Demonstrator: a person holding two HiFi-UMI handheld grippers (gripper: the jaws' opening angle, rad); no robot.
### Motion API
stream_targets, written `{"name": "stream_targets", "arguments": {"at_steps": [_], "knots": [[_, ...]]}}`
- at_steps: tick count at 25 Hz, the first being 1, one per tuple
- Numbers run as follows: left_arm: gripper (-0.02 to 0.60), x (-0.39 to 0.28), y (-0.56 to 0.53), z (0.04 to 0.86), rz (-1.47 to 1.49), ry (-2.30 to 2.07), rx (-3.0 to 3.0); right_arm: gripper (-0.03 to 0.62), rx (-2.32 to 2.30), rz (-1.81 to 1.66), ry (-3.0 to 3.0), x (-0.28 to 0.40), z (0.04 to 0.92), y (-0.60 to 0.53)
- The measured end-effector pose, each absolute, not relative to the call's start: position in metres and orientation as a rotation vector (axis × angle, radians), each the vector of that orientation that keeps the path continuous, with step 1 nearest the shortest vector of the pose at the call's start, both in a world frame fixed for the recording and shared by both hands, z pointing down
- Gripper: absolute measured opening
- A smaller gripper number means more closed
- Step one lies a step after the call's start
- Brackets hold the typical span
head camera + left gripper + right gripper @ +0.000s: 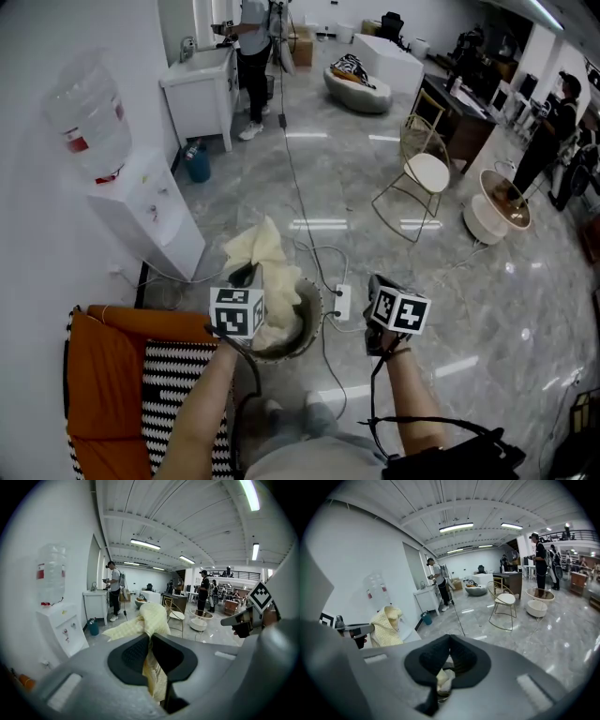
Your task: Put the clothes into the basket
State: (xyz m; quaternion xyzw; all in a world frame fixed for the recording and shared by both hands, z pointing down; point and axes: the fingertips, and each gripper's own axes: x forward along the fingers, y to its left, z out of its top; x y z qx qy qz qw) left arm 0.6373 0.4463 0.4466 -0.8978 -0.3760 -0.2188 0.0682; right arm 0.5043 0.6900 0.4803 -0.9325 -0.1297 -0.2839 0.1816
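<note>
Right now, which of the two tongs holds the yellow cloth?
The left tongs: the yellow cloth is pinched between their jaws, over the basket. The right tongs carry no cloth.

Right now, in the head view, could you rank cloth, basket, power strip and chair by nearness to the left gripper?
1. Cloth, in left gripper.
2. Basket, just below.
3. Power strip, right of basket.
4. Chair, far right.
</note>
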Motion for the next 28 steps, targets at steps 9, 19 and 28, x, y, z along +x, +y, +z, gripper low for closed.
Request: {"name": "stream_targets", "arguments": {"at_steps": [9, 19, 28], "knots": [[0.037, 0.645, 0.451, 0.528, -0.836, -1.146, -2.625, 0.003, -2.571, -0.904, -0.384, 0.5, 0.536, 0.685], [0.07, 0.646, 0.448, 0.62, -1.116, -1.172, -2.5, 0.003, -2.517, -0.997, -0.369, 0.497, 0.592, 0.684], [0.158, 0.643, 0.426, 0.631, -1.149, -1.093, -2.568, 0.003, -2.5, -1.043, -0.296, 0.509, 0.613, 0.667]]}}
